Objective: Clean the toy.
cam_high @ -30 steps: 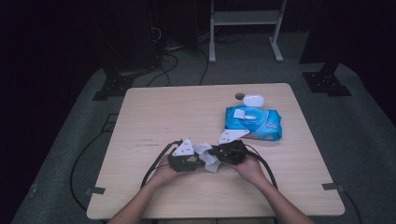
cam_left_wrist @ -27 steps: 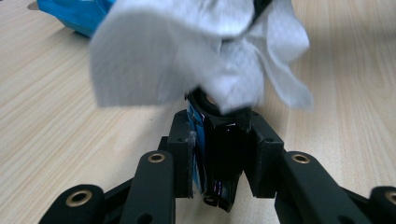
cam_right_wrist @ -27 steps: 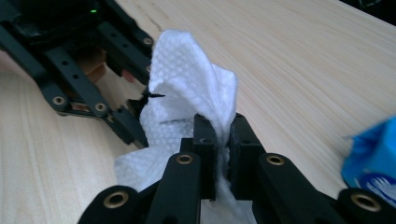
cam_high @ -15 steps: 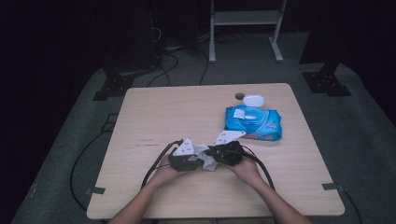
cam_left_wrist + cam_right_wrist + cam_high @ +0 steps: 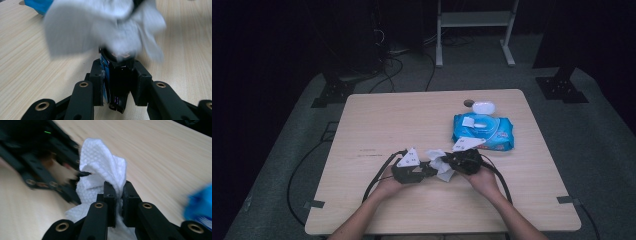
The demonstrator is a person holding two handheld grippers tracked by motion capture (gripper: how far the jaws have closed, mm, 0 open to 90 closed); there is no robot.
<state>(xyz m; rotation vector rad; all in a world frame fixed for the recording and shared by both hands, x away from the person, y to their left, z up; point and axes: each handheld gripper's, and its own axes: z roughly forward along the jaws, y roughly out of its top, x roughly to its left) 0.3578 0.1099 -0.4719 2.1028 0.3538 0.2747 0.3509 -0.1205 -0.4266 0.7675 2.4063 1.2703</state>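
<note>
At the table's front middle, my left gripper [image 5: 427, 171] and right gripper [image 5: 452, 163] face each other with a crumpled white wipe [image 5: 441, 164] between them. In the left gripper view, the left gripper [image 5: 117, 65] is shut on a small dark object [image 5: 117, 85] with a blue edge. The wipe [image 5: 100, 27] is blurred and covers the object's far end. The right gripper [image 5: 117, 188] is shut on the wipe [image 5: 102, 162], which presses against the tip held by the left gripper [image 5: 45, 172].
A blue pack of wipes [image 5: 483, 131] lies on the wooden table [image 5: 387, 120] at the right rear, its flap open. Behind it sit a small white oval item [image 5: 483, 107] and a dark round spot [image 5: 468, 103]. Cables trail off the front left.
The right gripper has edged left with the wipe, which now sits a little higher over the object's end. The left hand has hardly moved.
</note>
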